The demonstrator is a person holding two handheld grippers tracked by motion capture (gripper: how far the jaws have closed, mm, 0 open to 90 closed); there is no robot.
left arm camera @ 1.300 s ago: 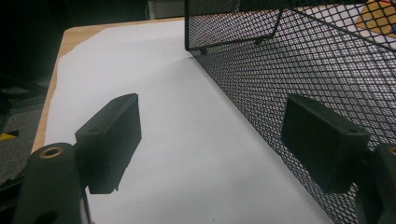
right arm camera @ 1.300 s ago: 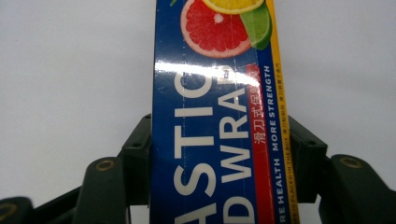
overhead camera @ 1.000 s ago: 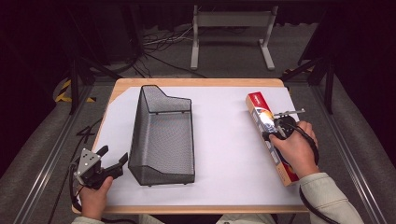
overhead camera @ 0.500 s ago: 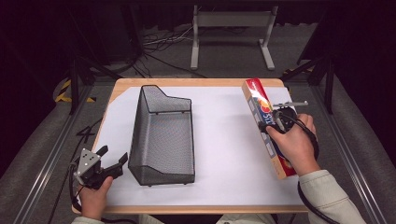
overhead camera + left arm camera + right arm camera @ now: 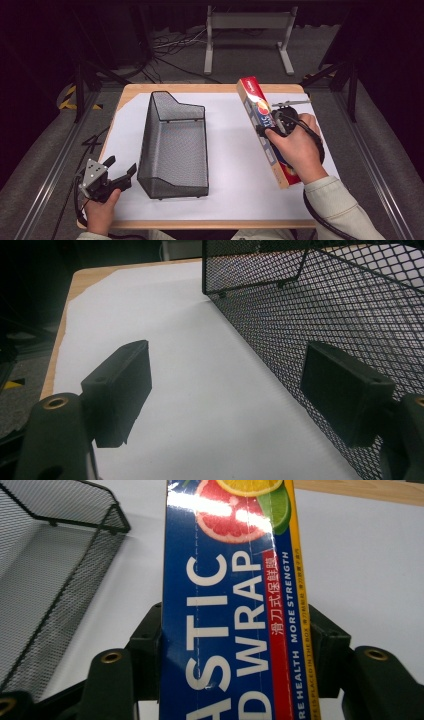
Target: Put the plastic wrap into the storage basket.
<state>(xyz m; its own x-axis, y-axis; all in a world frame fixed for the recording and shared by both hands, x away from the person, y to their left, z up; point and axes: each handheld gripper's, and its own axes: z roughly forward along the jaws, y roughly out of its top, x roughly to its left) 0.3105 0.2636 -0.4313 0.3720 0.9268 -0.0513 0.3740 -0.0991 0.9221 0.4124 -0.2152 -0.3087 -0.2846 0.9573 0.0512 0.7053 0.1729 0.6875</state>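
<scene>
Right gripper [image 5: 266, 129] clamped on plastic wrap box [image 5: 260, 107]; box lifted off bench [image 5: 225, 90], carried toward mesh basket [image 5: 172, 150] since earlier. Left gripper [image 5: 120, 175] wide, unmoved.

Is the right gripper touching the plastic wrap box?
Touching. In the right gripper view, both black jaws of the right gripper press against the sides of the plastic wrap box.

Left gripper [image 5: 225, 405] jaws apart over white sheet [image 5: 200, 390] (nothing between), mesh basket [image 5: 325, 305] beside.
</scene>
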